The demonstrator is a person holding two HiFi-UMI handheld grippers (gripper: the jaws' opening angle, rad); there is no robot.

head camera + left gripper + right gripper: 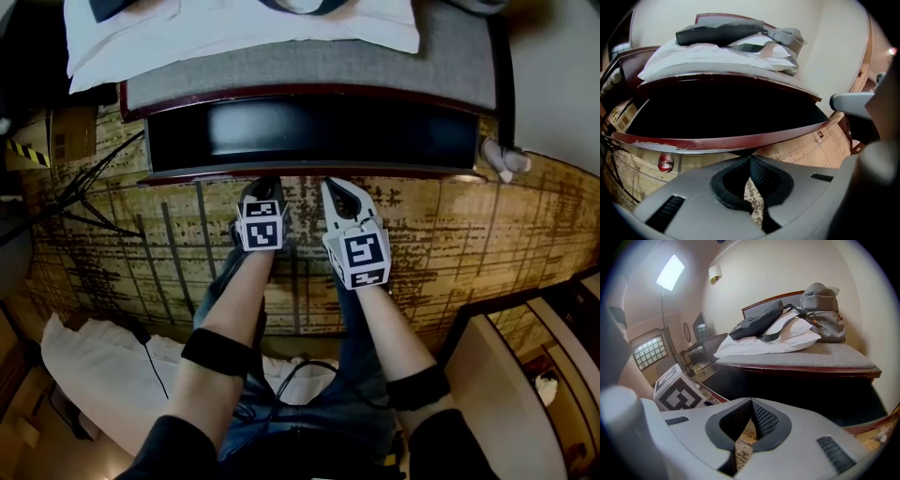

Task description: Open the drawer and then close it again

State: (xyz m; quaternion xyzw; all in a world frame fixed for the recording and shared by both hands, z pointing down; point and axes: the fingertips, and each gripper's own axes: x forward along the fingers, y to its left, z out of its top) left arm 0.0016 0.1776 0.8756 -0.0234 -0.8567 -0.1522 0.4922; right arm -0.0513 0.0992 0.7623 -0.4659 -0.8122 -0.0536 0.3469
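Observation:
A wide drawer (309,134) stands pulled out from under the padded bed, its inside dark and its red-brown front rim (309,174) facing me. Both grippers hover just in front of that rim, over the patterned carpet. My left gripper (263,187) is shut with nothing between its jaws, its tips close to the rim (717,142). My right gripper (335,188) sits beside it, also shut and empty. In the left gripper view a small red knob (665,162) shows below the rim. The right gripper view (751,402) looks over the drawer towards the bed.
A white pillow (234,33) and dark bags (757,320) lie on the bed. Black cables (89,187) run across the carpet at the left. White cloth (89,361) lies near my legs. A cabinet (525,375) stands at the lower right.

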